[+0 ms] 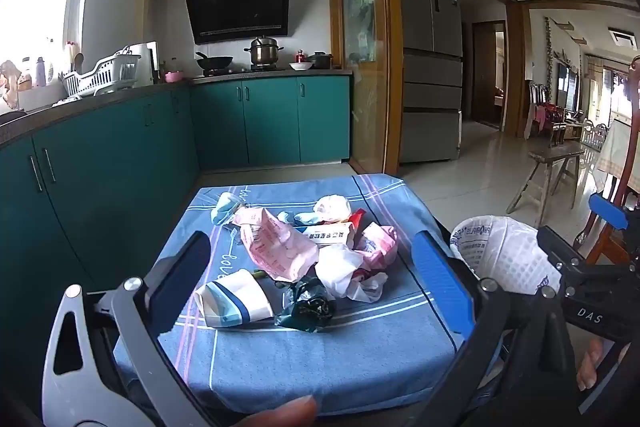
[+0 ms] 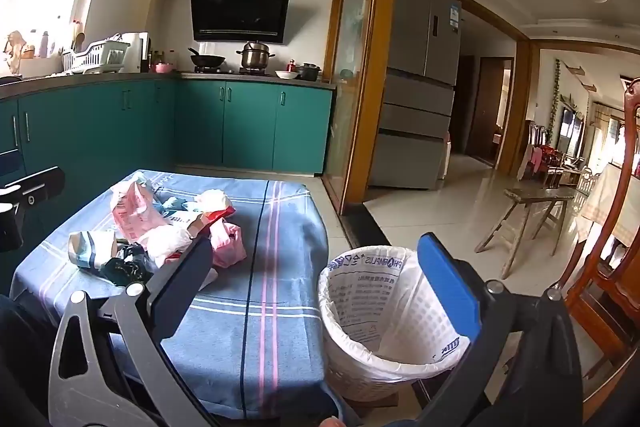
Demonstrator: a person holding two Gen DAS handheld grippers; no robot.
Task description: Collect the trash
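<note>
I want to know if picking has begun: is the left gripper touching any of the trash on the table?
Apart. In the left wrist view the left gripper is open and empty, its fingers clear of the trash.

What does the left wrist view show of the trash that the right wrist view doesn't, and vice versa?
Left only: the whole pile, including the blue wrapper at the far edge, and the right tool beside the bin.
Right only: the bin's full rim and inside, with no trash visible in it.
Both: the pink bag, dark bag and blue cloth.
</note>
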